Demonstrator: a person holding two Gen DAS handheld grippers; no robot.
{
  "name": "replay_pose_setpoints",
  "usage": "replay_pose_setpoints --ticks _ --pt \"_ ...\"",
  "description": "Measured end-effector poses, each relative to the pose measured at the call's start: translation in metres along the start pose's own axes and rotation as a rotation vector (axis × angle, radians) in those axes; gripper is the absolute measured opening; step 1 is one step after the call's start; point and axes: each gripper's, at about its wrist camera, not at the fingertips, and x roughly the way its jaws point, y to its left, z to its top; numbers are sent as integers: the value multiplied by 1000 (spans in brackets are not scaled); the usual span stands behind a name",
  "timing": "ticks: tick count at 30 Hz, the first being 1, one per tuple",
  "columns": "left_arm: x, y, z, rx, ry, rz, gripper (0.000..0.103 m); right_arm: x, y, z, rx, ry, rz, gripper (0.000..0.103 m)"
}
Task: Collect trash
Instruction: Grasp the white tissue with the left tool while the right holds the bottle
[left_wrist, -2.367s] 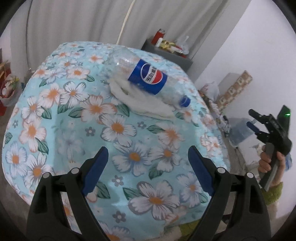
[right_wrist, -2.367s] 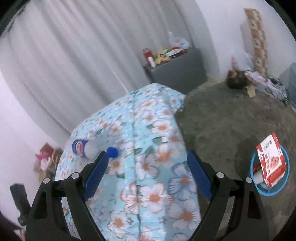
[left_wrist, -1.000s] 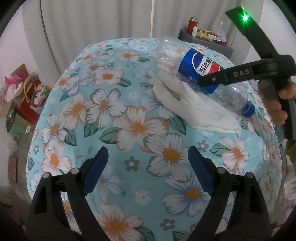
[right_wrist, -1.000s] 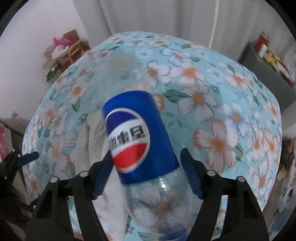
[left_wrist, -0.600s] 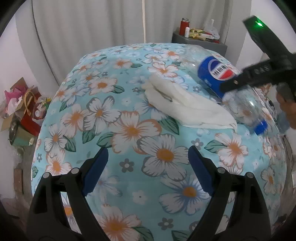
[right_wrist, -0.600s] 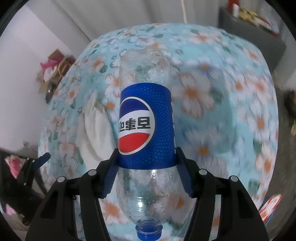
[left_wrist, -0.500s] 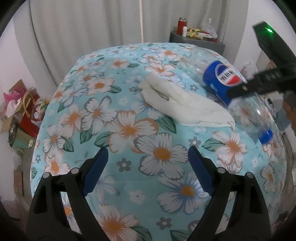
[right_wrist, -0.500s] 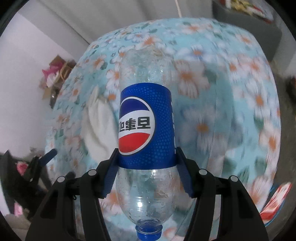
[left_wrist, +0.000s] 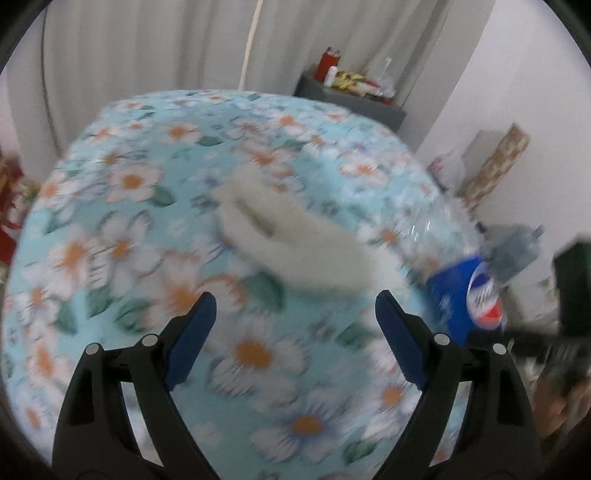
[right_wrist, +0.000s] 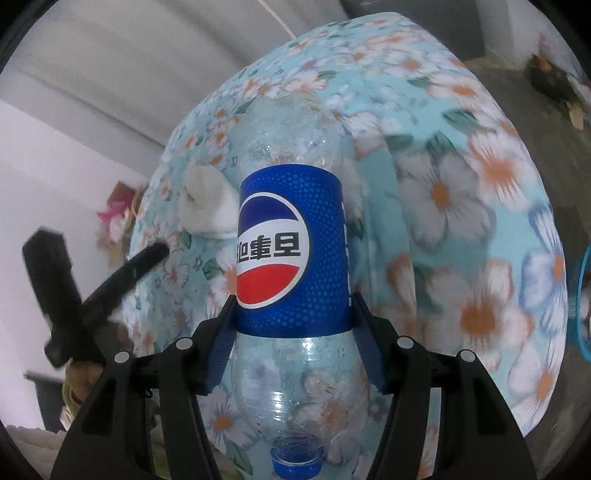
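Showing 1 plastic bottle (right_wrist: 291, 258) w/ blue label, 1 blue cap (right_wrist: 295, 459) on it. 1 white crumpled cloth (left_wrist: 295, 243) lying on 1 floral tablecloth (left_wrist: 147, 221). 2 grippers (left_wrist: 291, 332) showing, 1 per hand. 1 grey cabinet (left_wrist: 354, 105) sitting at back.

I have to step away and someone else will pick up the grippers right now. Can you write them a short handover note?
Right gripper: shut on the empty cola bottle, gripped at the label's lower edge, cap toward the camera.
Left gripper: open, empty, above the floral tablecloth.
White tissue lies on the cloth ahead of the left gripper.
Done: bottle picked up.
Left: bin the bottle, then collect the tissue.
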Motion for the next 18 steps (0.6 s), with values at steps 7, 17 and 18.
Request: replay_pose_setpoints --ticks 7,17,18 --pt "46 4 23 -67 20 60 55 -2 -11 -7 60 -25 51 58" --pt "15 -3 13 -6 -19 41 4 -7 -17 -12 75 -45 69 58" --pt "5 -5 11 8 -28 36 4 -8 -17 -13 73 -47 68 58"
